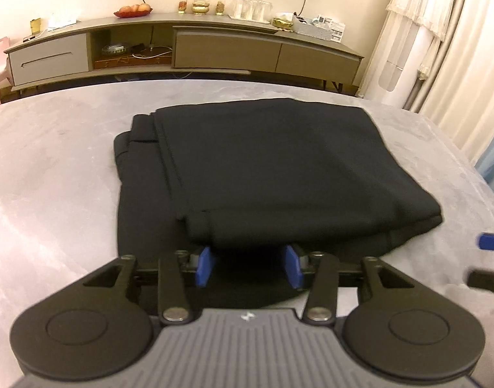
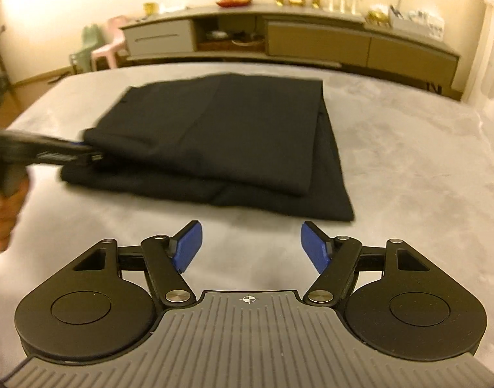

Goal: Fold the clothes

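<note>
Garment: black garment (image 1: 247, 165) folded into a layered rectangle, lying flat on the grey counter (image 1: 52, 177); upper fold set back from the lower layer, which sticks out along the left and near edges in the left wrist view.
Garment, right wrist view: same black stack (image 2: 214, 135) toward the left of centre of the counter (image 2: 408, 161), thinner bottom layer reaching out toward the near right corner.
Left hand-held gripper: (image 1: 250, 266) at the near edge of the garment, blue pads (image 1: 204, 266) spread apart, tips tucked just under the overhanging top fold; nothing pinched between them.
Left hand-held gripper, seen from the right: blurred dark body (image 2: 52, 153) touching the garment's left edge, with a hand (image 2: 2, 223) behind it at the frame's border.
Right hand-held gripper: (image 2: 250, 247) over bare counter just short of the garment's near edge, blue fingers (image 2: 188, 245) wide apart, gripping nothing, clear of the cloth.
Right hand-held gripper, seen from the left: only a blurred blue tip (image 1: 492, 242) at the right border.
Background: long low cabinet (image 1: 182, 48) against the wall, carrying a red fruit dish (image 1: 133, 10) and clear glasses (image 1: 251, 6); pink chair (image 2: 109, 48) to its left.
</note>
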The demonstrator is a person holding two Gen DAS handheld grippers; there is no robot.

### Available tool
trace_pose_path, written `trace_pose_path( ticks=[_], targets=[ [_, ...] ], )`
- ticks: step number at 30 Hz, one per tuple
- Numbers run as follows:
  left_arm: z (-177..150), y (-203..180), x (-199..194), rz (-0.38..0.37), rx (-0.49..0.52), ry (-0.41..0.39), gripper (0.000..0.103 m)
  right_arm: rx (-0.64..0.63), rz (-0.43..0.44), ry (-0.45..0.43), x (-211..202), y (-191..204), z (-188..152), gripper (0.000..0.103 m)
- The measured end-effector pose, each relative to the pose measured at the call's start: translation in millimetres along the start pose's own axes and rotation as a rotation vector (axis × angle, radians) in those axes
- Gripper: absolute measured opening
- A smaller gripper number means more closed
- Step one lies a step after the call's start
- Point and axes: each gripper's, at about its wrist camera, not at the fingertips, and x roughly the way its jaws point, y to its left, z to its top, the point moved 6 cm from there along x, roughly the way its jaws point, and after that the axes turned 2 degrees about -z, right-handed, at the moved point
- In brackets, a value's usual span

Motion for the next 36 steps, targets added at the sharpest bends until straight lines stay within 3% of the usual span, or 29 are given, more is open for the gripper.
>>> trace_pose_path(
  ticks=[2, 4, 7, 10, 13, 22, 30, 36],
  targets=[
    [-2, -7, -11, -0.002, -0.012, -0.017, 0.064, 0.035, 0.018, -0.038, -22, -3, -15, 0.084],
    [-5, -13, -23, -0.005, -0.033, -0.035, 0.072, 0.106, 0.031, -0.062, -37, -11, -33, 0.084],
    [-8, -24, -43, -0.011, -0.037, -0.060, 0.088, 0.258, 0.003, -0.020, -35, -19, -45, 0.080],
    [-14, -35, -64, 0.000, -0.021, -0.095, 0.091, 0.237, 0.035, -0.098, -42, -7, -30, 0.085],
    [-25, -42, -85, 0.018, -0.018, -0.132, 0.103, 0.210, 0.001, -0.105, -37, 1, -28, 0.085],
    [-70, -38, -93, -0.009, -0.045, -0.136, 0.103, 0.139, -0.024, -0.075, -23, 17, -42, 0.085],
    [-66, -27, -80, -0.031, -0.114, -0.154, 0.103, 0.138, -0.025, -0.081, -18, 12, -38, 0.087],
    [-66, -28, -76, -0.017, -0.107, -0.142, 0.103, 0.120, -0.025, -0.062, -6, 17, -37, 0.088]
  ],
)
